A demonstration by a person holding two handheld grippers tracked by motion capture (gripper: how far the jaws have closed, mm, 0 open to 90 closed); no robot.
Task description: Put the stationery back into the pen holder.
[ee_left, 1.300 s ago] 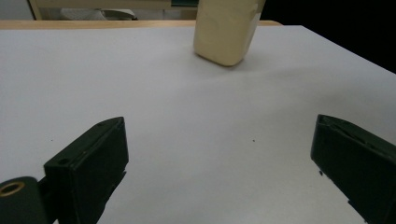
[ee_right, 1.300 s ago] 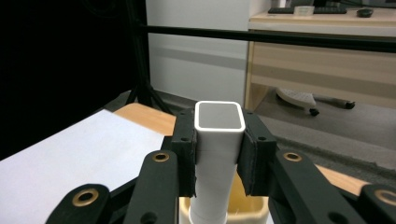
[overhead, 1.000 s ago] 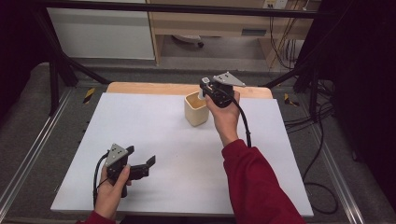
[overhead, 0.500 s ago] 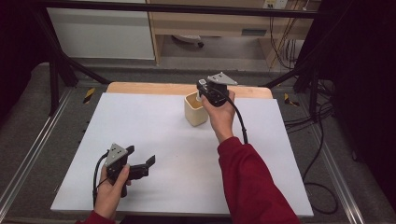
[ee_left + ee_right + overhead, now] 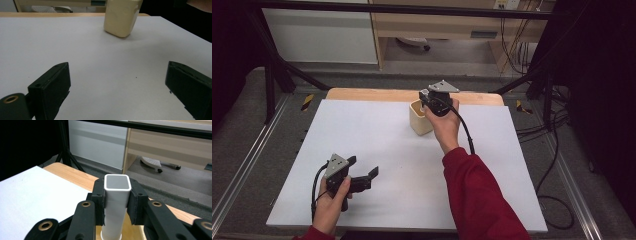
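A cream square cup (image 5: 418,121) stands at the far middle of the white table top (image 5: 377,135); in the left gripper view the cup (image 5: 121,17) is straight ahead. My right gripper (image 5: 435,101) hovers at the cup's right rim. In its own view the right gripper (image 5: 117,201) is shut on an upright white square tube (image 5: 117,183) with a grey top end, whose lower end reaches down into the cup. My left gripper (image 5: 363,167) rests near the front left of the table, open, and the left gripper (image 5: 117,82) has only bare table between its jaws.
A wooden strip (image 5: 372,94) runs along the table's far edge. Beyond it are a light cabinet (image 5: 319,30) and a wooden shelf unit (image 5: 447,22). Black frame posts (image 5: 269,75) stand at both far corners, and cables (image 5: 557,150) hang at the right.
My right gripper has shifted slightly left, closer over the cup, still holding the tube. The left gripper has not moved.
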